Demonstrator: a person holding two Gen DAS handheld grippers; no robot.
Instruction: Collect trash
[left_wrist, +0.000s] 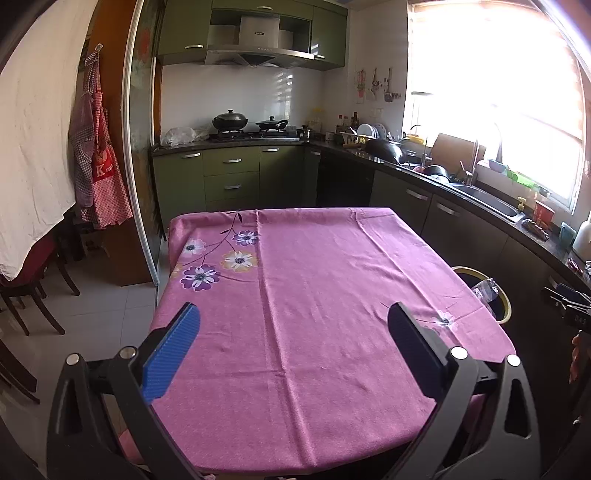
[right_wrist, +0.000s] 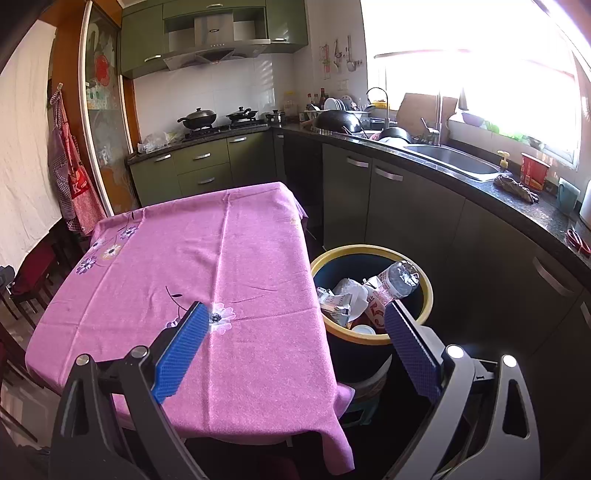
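Both grippers hang over the table with nothing in them: the left gripper (left_wrist: 293, 317) has its blue-padded fingers spread wide above the pink flowered tablecloth (left_wrist: 314, 295), and the right gripper (right_wrist: 297, 319) is just as wide apart, one finger over the cloth and the other over the rim of the bin (right_wrist: 428, 288). The cloth is bare from edge to edge in both views, no scrap left on it that I can see. All the trash sits in that yellow-rimmed bin, which stands on the floor just beside the table's right edge, between the table and the dark cabinets. On top lies a clear plastic bottle (right_wrist: 400, 278), tilted with one end up against the far wall of the bin; next to it a crumpled white wrapper (right_wrist: 351, 295), a small printed packet (right_wrist: 334, 304) and what looks like a red-and-white carton (right_wrist: 375, 308), with a round lid (right_wrist: 364, 328) low down near the front. By the look of it this is all light stuff. The bottle seems empty and thin-walled, so it would cave and skid under a hard squeeze; the middle of its body would be the place to grip it, gently. The wrapper and packet are soft and would crush flat, so any fold will do. From the left view only a slice of the bin shows past the table corner, and I judge the job about finished.
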